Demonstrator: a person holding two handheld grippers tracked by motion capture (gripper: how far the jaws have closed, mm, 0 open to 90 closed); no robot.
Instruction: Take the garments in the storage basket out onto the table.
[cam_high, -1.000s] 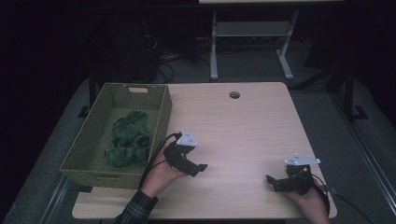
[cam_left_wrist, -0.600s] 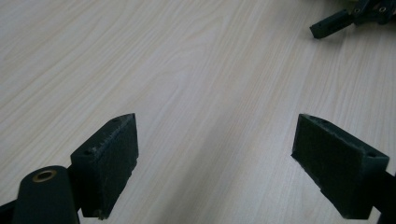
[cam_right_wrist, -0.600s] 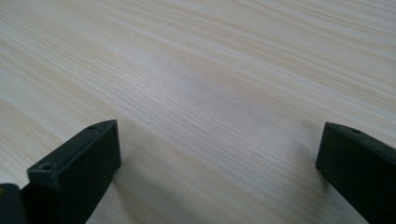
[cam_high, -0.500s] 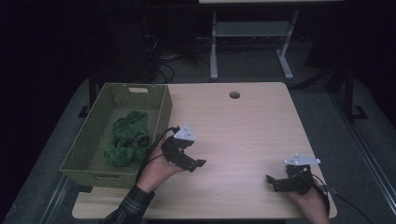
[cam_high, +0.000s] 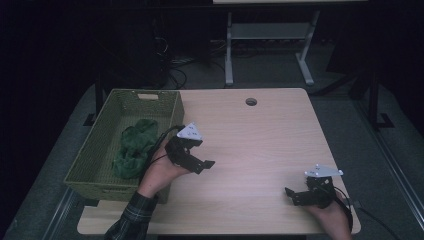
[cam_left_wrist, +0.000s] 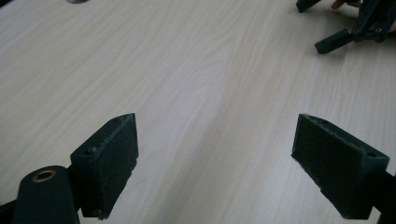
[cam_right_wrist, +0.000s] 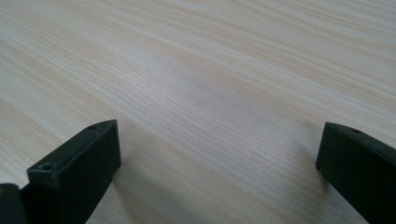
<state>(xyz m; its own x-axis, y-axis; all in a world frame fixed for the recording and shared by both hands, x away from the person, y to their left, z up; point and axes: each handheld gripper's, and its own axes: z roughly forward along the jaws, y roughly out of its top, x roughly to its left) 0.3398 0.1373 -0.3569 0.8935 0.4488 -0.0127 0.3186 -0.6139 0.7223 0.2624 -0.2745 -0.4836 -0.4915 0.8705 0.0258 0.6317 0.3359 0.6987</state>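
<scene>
In the high view, a light wooden table (cam_high: 260, 145) carries a green woven basket (cam_high: 97, 167) at its left side, and a crumpled green cloth (cam_high: 134, 149) lies inside the basket, toward its right wall. The left gripper (cam_high: 202, 164), held in a hand with a plaid sleeve, hovers just to the right of the basket's right rim, its fingers pointing out over the bare table and away from the cloth. The right gripper (cam_high: 292, 196) rests low near the table's front right corner, well apart from the basket, with its grey plate on top. In the left gripper view, the left gripper (cam_left_wrist: 215, 163) has its two black fingers (cam_left_wrist: 109, 161) spread wide with only wood grain between them; the right gripper (cam_left_wrist: 348, 32) shows far off at the upper right, its fingers also apart. In the right gripper view, the right gripper (cam_right_wrist: 219, 172) looks along the table (cam_right_wrist: 210, 70) close to its surface, its fingers (cam_right_wrist: 77, 163) spread wide and holding nothing.
</scene>
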